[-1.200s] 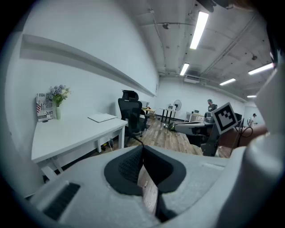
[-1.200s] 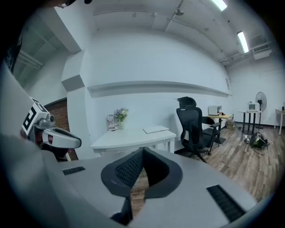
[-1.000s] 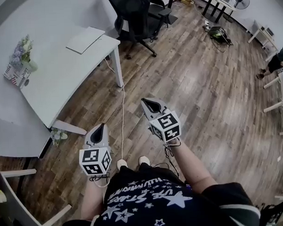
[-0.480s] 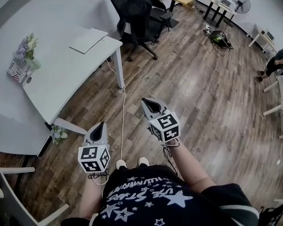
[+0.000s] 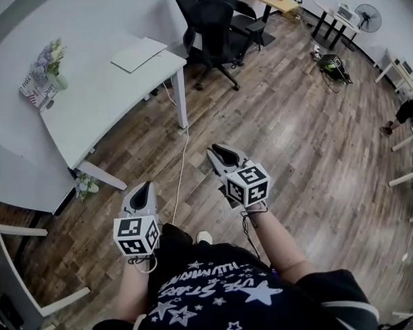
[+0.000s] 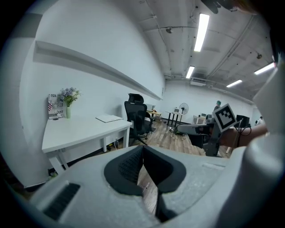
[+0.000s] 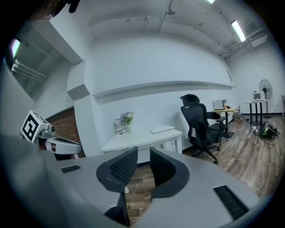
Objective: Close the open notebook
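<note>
An office with a wood floor [image 5: 293, 124] surrounds you. The white desk [image 5: 103, 97] stands well ahead on your left, with the notebook [image 5: 139, 54] on its far corner near the black chair [image 5: 215, 29]. You look to be only approaching. Your left gripper [image 5: 142, 189] is pinched together and empty. Your right gripper [image 5: 221, 152] has just been opening to a narrow gap, nothing between. Next, walk within reach of the desk.

Wood-plank floor [image 5: 293, 124], smooth matt white table [image 5: 103, 97], star-printed black cloth shirt [image 5: 217, 289]

White notebook [image 5: 139, 54] and table [image 5: 96, 104], black chair [image 5: 212, 25], brown plank floor [image 5: 306, 123], black shirt [image 5: 218, 296] with white stars.
</note>
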`<state>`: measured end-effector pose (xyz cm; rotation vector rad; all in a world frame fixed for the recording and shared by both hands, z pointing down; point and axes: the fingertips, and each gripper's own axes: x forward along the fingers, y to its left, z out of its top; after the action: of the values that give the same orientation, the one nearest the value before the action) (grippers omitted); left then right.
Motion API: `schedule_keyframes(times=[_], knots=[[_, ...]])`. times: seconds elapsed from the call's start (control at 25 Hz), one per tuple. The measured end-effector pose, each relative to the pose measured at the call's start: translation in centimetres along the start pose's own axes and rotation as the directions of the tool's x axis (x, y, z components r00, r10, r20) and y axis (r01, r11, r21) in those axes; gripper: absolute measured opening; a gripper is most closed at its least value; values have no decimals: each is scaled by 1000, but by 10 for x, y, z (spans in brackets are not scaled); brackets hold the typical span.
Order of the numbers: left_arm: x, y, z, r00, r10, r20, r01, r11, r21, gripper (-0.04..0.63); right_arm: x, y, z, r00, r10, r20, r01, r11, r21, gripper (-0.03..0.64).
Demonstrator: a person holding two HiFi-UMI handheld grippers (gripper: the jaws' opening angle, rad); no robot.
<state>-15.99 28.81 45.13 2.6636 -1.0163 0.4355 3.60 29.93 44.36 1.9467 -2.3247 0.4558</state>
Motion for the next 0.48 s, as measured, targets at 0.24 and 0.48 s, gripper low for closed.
schedule_keyframes(times=[0.24, 0.48], knots=[[11, 15, -6, 1000, 27, -9, -27, 999, -22, 20, 26, 3, -11, 997, 54, -51, -52, 998, 31, 246], [56, 41, 3, 1000, 11, -17, -12, 999, -37, 20, 67, -22, -13, 994, 47, -101, -42, 998, 44, 290]])
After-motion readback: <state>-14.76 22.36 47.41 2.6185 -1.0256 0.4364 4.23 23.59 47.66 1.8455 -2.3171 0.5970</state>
